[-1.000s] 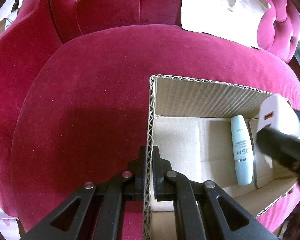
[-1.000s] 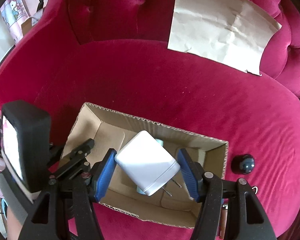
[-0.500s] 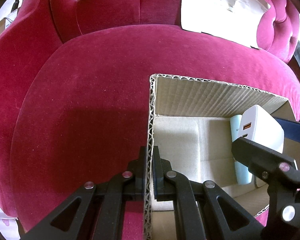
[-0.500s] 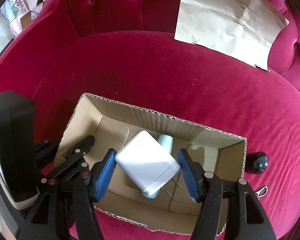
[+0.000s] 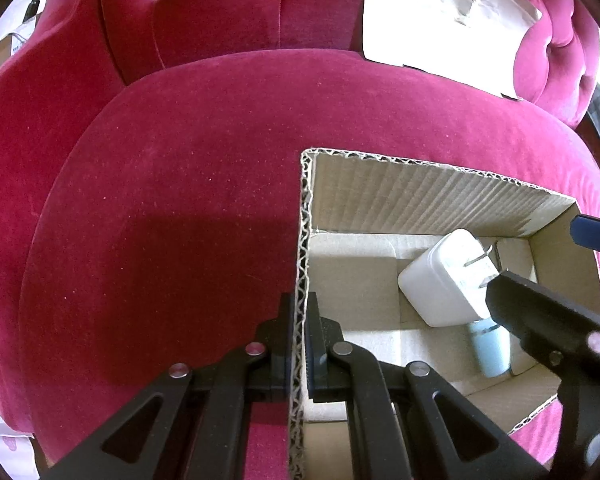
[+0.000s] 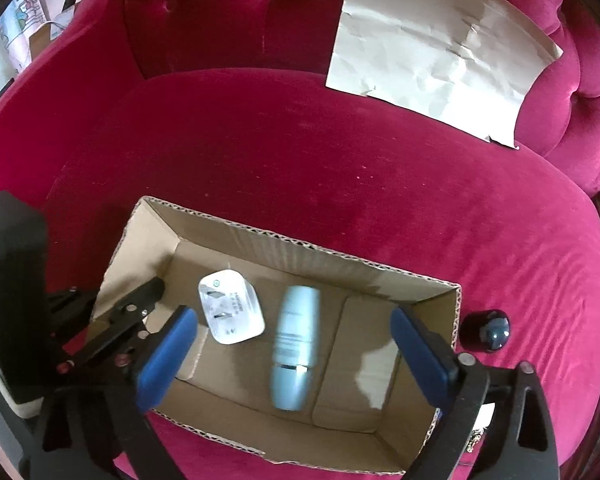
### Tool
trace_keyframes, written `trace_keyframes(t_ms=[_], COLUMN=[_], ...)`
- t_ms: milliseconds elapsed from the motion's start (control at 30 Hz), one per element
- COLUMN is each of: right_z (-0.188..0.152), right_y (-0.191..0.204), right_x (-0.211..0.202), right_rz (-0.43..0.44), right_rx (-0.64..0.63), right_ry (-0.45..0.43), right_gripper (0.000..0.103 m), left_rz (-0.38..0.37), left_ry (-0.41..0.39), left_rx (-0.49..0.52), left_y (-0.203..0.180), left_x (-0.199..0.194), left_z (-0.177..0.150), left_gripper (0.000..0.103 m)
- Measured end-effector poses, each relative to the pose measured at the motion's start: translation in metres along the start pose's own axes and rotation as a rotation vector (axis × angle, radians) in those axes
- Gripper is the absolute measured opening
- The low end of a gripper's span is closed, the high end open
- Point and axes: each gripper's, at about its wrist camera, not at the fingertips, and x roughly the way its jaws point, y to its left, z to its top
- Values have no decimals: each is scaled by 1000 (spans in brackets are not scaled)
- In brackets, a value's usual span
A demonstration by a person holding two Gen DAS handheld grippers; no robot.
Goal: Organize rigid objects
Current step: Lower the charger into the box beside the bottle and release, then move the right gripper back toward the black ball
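Note:
An open cardboard box (image 5: 420, 196) (image 6: 300, 240) sits on a crimson velvet sofa. My left gripper (image 5: 298, 332) is shut on the box's left wall, one finger on each side of it. Above the box hangs my right gripper (image 6: 294, 356); its jaws are opening wide, and the blue pads (image 6: 168, 356) press on nothing. A white plug charger (image 6: 231, 307) (image 5: 446, 280) lies prongs up on the box floor, free of the pads. A pale blue bottle (image 6: 296, 344) (image 5: 490, 350) lies beside it on its right.
A small dark round object (image 6: 490, 328) rests on the seat just right of the box. A crumpled sheet of paper (image 6: 440, 40) leans against the tufted backrest. Bare seat cushion (image 5: 180, 200) spreads left of and behind the box.
My right gripper has let go of the white charger and spread wide. The charger has dropped into the box, left of the bottle. The left gripper still clamps the box wall.

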Motion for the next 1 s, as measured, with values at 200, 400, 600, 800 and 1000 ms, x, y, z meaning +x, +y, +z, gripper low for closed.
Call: trace_keyframes(t_ms=[200, 400, 600, 800, 1000], right_z=[1, 2, 5, 5, 7], right_y=[-2, -5, -14, -26, -41], right_x=[-2, -9, -17, -31, -36], right_rz=[3, 9, 10, -1, -12], right_rx=[-2, 2, 19, 39, 57], right_ry=[-7, -27, -45, -70, -89], right_gripper=[102, 102, 102, 102, 102], left_rz=[-7, -11, -17, -24, -26], left_ry=[0, 0, 1, 2, 1], left_rx=[13, 20, 35, 55, 63], left_y=[2, 3, 4, 5, 7], left_x=[0, 0, -1, -1, -4], left_z=[0, 1, 1, 0, -1], left_gripper=[4, 4, 4, 4, 4])
